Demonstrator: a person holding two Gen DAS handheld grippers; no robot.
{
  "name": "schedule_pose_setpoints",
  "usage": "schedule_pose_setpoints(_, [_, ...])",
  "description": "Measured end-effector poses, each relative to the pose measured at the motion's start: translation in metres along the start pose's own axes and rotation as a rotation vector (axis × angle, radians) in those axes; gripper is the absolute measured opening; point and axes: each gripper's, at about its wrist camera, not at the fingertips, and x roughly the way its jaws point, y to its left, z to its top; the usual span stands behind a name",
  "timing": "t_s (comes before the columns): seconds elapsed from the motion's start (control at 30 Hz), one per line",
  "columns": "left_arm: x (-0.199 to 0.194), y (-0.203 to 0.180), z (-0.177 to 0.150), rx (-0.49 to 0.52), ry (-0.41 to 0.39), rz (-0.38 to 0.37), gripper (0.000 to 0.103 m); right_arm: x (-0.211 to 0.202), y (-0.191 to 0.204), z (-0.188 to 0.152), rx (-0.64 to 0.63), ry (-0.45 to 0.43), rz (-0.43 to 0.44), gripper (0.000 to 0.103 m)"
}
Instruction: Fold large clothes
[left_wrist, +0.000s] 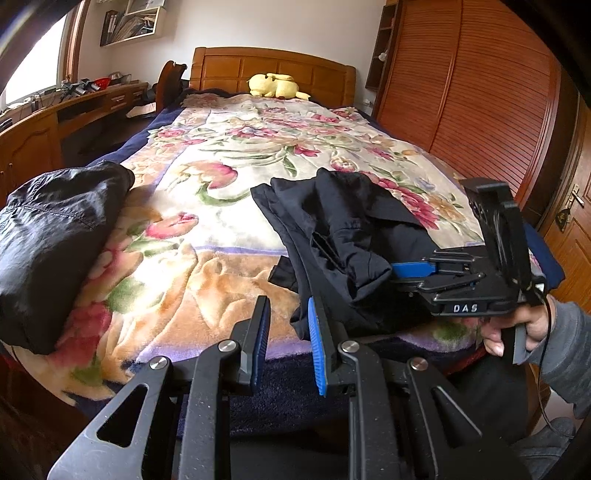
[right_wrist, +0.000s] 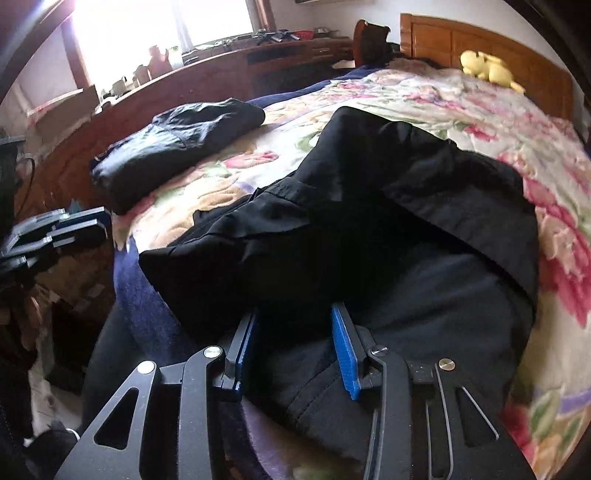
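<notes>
The dark garment (right_wrist: 369, 221) lies crumpled on the near end of the floral blanket (left_wrist: 229, 155), directly ahead of and partly beneath the right gripper (right_wrist: 295, 343). It is not yet spread flat, so folding proper has probably not begun.

Right gripper: jaws apart, blue pads (right_wrist: 345, 354) visible on both inner faces. Black fabric lies between and under the fingers, but the pads do not visibly press on it. This placement suits taking hold of the near hem, the edge closest to the person. In the left wrist view the same tool (left_wrist: 402, 267) points in from the right, its tips at the garment's folds, held by a hand (left_wrist: 517, 325) in a grey sleeve.

Left gripper (left_wrist: 288, 339): jaws slightly apart, nothing between them. It hangs off the foot of the bed, with the garment's left edge just ahead and to its right, likely waiting to take the second corner.

A second black garment (left_wrist: 55, 236), already bundled compactly, sits well to the left of both grippers, clear of the working area.
</notes>
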Motion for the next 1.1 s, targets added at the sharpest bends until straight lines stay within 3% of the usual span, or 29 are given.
schedule_pose_setpoints(0.13, [0.001,0.000,-0.002,0.005,-0.004,-0.031,0.022,-0.013,-0.003,0.005,0.016,0.006,0.033,0.039])
schedule_pose_setpoints(0.27, [0.008,-0.004,-0.005,0.009,0.011,-0.038,0.022,-0.045,-0.014,0.034,0.038,-0.107,0.039,0.039])
schedule_pose_setpoints(0.33, [0.013,-0.008,-0.006,0.020,0.019,-0.037,0.022,-0.045,-0.014,0.049,0.013,-0.112,0.023,0.039])
schedule_pose_setpoints(0.7, [0.035,-0.020,-0.013,0.029,0.059,-0.073,0.023,0.033,-0.028,0.125,0.053,0.084,-0.083,0.046])
schedule_pose_setpoints(0.9, [0.040,-0.024,-0.011,0.035,0.062,-0.076,0.023,0.064,-0.031,0.145,0.021,0.198,-0.137,0.045])
schedule_pose_setpoints(0.93, [0.040,-0.024,-0.011,0.036,0.063,-0.076,0.023,0.065,-0.032,0.147,0.017,0.208,-0.133,0.040])
schedule_pose_setpoints(0.97, [0.042,-0.024,-0.012,0.036,0.066,-0.075,0.023,0.070,-0.030,0.148,0.003,0.220,-0.123,0.020])
schedule_pose_setpoints(1.0, [0.042,-0.025,-0.012,0.040,0.067,-0.075,0.023,0.076,-0.029,0.148,-0.009,0.234,-0.111,0.010])
schedule_pose_setpoints(1.1, [0.043,-0.024,-0.014,0.041,0.071,-0.076,0.023,0.080,-0.027,0.146,-0.056,0.229,-0.106,0.004])
